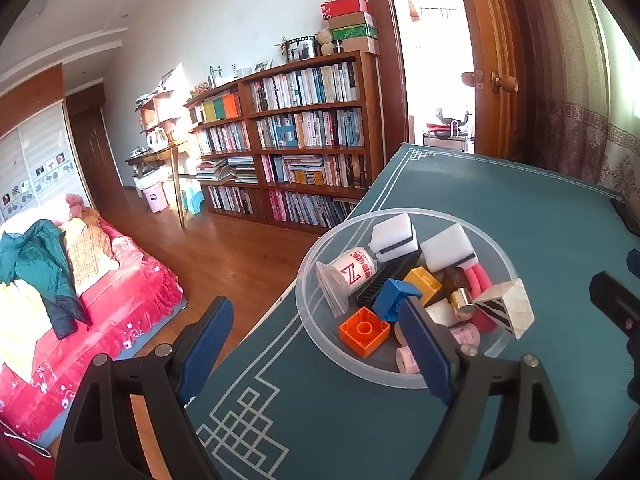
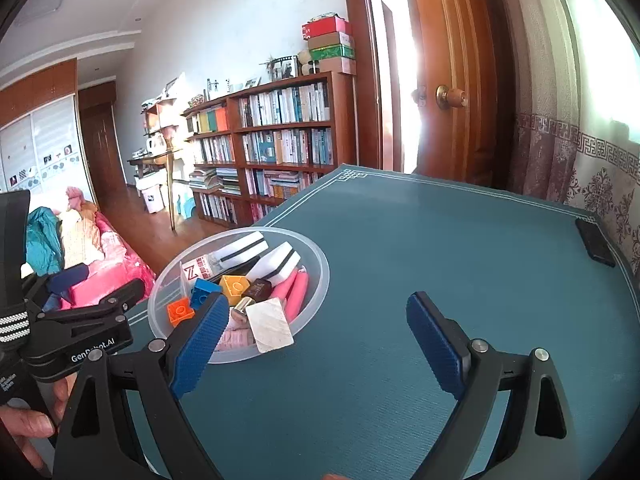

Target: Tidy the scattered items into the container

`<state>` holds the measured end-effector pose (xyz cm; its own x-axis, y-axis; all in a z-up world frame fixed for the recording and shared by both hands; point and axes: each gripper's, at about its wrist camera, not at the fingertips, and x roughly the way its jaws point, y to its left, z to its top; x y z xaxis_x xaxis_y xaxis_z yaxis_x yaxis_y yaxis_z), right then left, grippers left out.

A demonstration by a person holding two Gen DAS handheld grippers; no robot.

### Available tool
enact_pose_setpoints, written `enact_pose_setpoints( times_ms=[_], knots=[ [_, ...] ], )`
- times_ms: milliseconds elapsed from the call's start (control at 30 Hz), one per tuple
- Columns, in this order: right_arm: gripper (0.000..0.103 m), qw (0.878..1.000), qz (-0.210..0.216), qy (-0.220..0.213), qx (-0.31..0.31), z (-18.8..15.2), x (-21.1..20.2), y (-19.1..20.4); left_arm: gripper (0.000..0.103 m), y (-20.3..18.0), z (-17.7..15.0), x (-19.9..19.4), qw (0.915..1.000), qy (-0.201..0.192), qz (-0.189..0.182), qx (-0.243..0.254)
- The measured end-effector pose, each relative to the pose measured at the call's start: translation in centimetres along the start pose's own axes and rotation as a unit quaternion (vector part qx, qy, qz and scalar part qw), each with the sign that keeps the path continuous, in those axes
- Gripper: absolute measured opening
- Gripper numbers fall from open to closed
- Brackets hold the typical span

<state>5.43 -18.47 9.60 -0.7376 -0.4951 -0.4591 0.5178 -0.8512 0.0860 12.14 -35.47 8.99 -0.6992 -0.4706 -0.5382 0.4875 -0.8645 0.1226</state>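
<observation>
Both your claws are wide apart and hold nothing. Your right claw (image 2: 324, 344) hangs over bare counter (image 2: 440, 240), with the clear bowl (image 2: 320, 280) just off to its left. Your left claw (image 1: 320, 344) is nearer, right at the bowl's edge. All the toys I can see sit inside already, so the tidying looks done.

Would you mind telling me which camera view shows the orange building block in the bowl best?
The left wrist view shows the orange building block best: it is large, with its stud ring and two sides clear inside the bowl. In the right wrist view it is smaller, at the bowl's left edge beside the right tool's finger.
</observation>
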Motion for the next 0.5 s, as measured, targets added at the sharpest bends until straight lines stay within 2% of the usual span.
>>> enact_pose_setpoints(
  times_ms=[267, 500],
  knots=[
    [0.093, 0.999, 0.028, 0.013, -0.013, 0.4, 1.0, 1.3, 0.088, 0.8, -0.4, 0.4, 0.9999, 0.01, 0.005, -0.009],
    [0.093, 0.996, 0.055, 0.053, -0.048, 0.1, 2.9, 3.7, 0.088, 2.0, -0.5, 0.6, 0.9995, 0.004, 0.022, -0.022]
  ],
)
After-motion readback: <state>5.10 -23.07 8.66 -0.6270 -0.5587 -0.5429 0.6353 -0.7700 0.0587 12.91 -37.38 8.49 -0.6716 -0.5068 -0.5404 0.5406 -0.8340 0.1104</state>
